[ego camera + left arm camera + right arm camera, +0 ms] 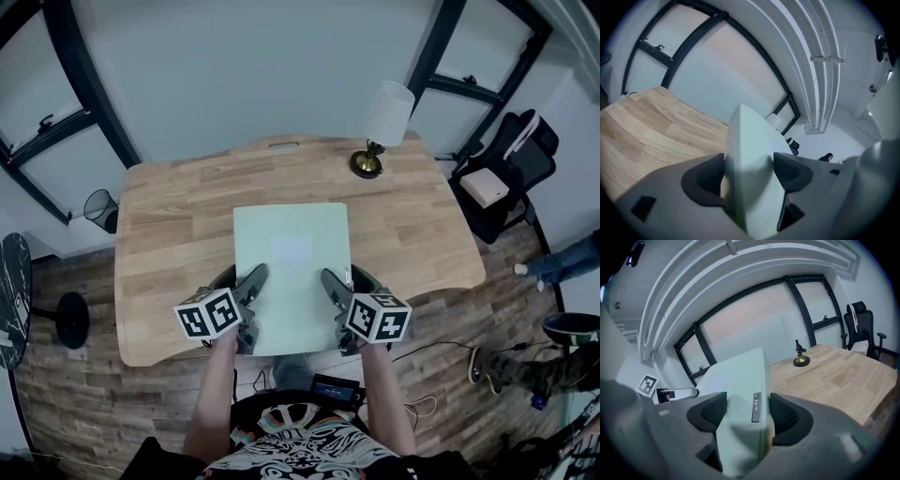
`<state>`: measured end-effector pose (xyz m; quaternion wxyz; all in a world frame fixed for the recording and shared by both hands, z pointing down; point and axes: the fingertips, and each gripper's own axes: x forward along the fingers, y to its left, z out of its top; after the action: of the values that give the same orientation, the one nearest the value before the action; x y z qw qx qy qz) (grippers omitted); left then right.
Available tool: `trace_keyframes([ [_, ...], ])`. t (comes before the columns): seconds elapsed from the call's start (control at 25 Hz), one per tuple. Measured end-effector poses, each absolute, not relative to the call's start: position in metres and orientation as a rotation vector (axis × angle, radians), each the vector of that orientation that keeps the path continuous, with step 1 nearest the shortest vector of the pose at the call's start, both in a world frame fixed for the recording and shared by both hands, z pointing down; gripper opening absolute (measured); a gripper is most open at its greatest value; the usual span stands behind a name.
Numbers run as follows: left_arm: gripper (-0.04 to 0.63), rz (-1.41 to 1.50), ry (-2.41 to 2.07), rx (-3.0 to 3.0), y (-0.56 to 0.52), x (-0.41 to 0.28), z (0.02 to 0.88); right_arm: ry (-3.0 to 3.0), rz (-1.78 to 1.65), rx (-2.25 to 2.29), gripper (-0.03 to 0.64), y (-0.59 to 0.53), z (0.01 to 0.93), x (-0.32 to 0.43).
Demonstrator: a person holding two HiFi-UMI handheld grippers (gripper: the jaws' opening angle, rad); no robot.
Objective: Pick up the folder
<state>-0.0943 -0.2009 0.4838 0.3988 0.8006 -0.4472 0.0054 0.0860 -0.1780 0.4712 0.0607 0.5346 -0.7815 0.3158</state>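
The jaws of my left gripper (251, 281) were closed on the near left part of the pale green, flat rectangular folder (292, 253), and the jaws of my right gripper (333, 283) were clamped on its near right part, so each pair was narrow and held the folder between its dark ribbed pads. The folder lay lengthwise at the middle of the light wooden tabletop (178, 216), with its near edge reaching out to the tabletop's front rim, where the two grippers met it side by side. A white-shaded lamp with a brass base (382, 122) stood well apart at the far right. I judged the grasp made and the lift to be the step in hand. I could not tell whether the far edge had cleared the wood. The next move, as I read it, called for raising both grippers together and level, so that the folder did not twist or slip between the pads.
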Motion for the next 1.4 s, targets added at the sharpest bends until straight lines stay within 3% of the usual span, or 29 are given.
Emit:
trace_keyframes([
  [1.4,0.308,0.022,-1.103,2.007,-0.212,-0.093,0.497,-2.338,1.020,1.631,0.282,-0.188,0.483,0.088],
])
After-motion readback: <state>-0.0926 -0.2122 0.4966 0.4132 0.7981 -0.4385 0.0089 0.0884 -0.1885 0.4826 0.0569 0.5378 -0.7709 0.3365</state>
